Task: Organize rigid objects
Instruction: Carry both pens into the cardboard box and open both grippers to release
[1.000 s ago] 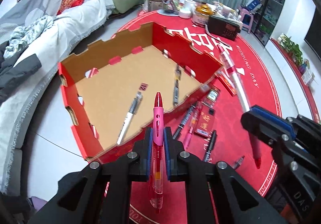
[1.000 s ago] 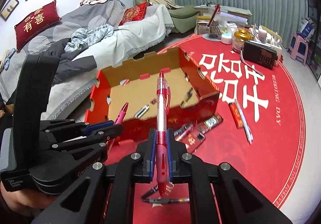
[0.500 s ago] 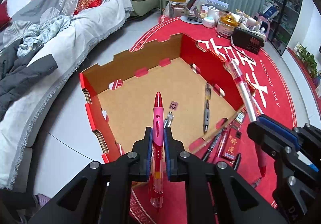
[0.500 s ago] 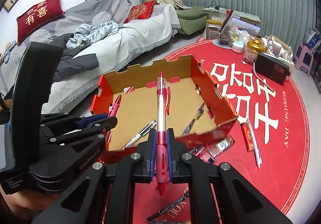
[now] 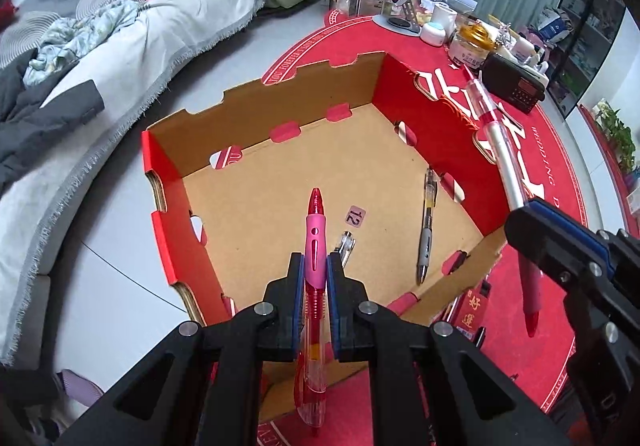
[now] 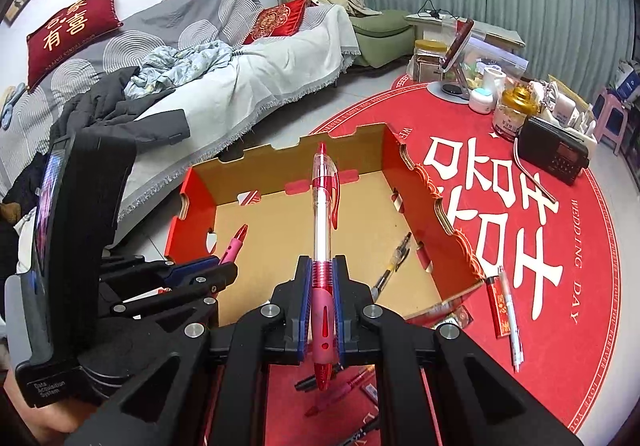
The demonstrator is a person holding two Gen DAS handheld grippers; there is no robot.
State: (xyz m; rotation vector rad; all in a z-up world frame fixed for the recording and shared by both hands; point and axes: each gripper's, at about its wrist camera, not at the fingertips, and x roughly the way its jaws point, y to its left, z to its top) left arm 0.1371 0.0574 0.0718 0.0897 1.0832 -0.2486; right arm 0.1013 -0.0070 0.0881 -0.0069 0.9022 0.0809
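An open cardboard box (image 5: pixel 256 110) (image 6: pixel 452 214), red outside and brown inside, stands on a round red rug. My left gripper (image 5: pixel 315 266) is shut on a pink-grip red pen (image 5: pixel 315 242), its tip out over the box floor. To its right, my right gripper (image 6: pixel 320 270) is shut on a clear red pen (image 6: pixel 322 206) with a pink grip, and it too hangs above the box; that pen (image 5: pixel 496 134) also shows in the left wrist view. A grey-grip pen (image 5: pixel 426 230) (image 6: pixel 394 258) lies inside the box, and another pen's end (image 5: pixel 345 242) peeks out beside my left fingers.
Several loose pens (image 6: pixel 510 322) and a red lighter (image 6: pixel 496 306) lie on the rug (image 6: pixel 580 306) by the box's near side. Jars, a black radio (image 6: pixel 554 154) and a phone stand crowd the rug's far edge. A covered sofa (image 6: pixel 200 78) lies to the left.
Both grippers have travelled forward with their pens, from over the rug in front of the box to above its floor. The box now fills more of each view.
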